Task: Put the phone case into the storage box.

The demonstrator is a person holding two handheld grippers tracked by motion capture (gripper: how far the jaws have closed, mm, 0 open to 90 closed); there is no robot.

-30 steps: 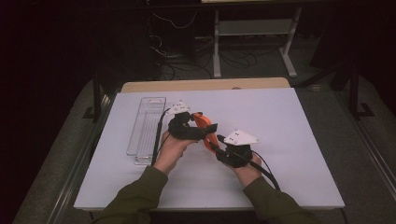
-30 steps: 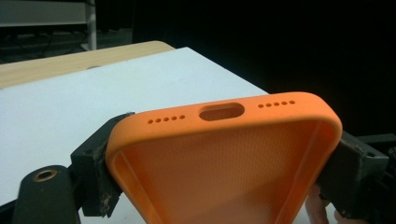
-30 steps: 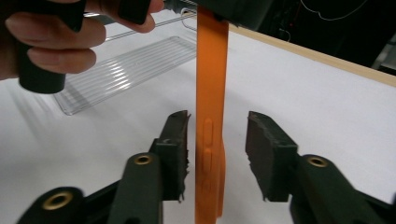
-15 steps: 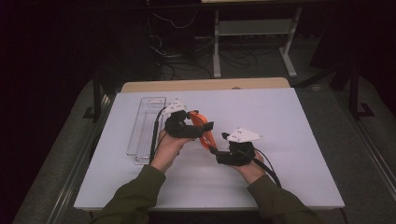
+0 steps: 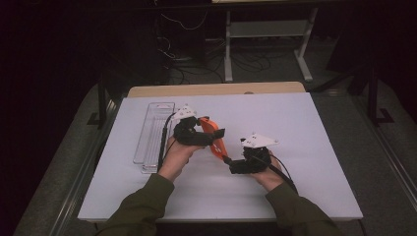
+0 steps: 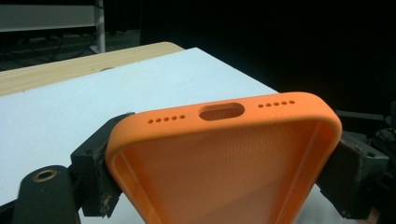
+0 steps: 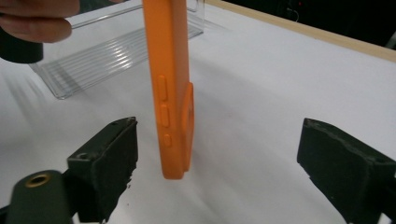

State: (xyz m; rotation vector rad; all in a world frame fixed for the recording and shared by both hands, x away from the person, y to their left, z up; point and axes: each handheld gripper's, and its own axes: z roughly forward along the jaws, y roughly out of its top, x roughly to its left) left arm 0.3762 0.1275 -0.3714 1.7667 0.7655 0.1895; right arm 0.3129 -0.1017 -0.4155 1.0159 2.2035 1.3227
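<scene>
Orange silicone, the phone case [image 7: 170, 88] hangs between the right tongs [image 5: 235, 166], whose jaws have just been opening and stand clear of it. Its long axis runs from there up to the left tongs [image 5: 209, 137], clamped across its port end. Beyond lies a clear tray [image 5: 150, 137] on the white bench [image 5: 305, 132]. No writing is legible.

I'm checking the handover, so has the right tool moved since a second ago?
Barely: the right tool sits about as far from the clear plastic tray, but its jaws have just been opening off the orange phone case.
</scene>
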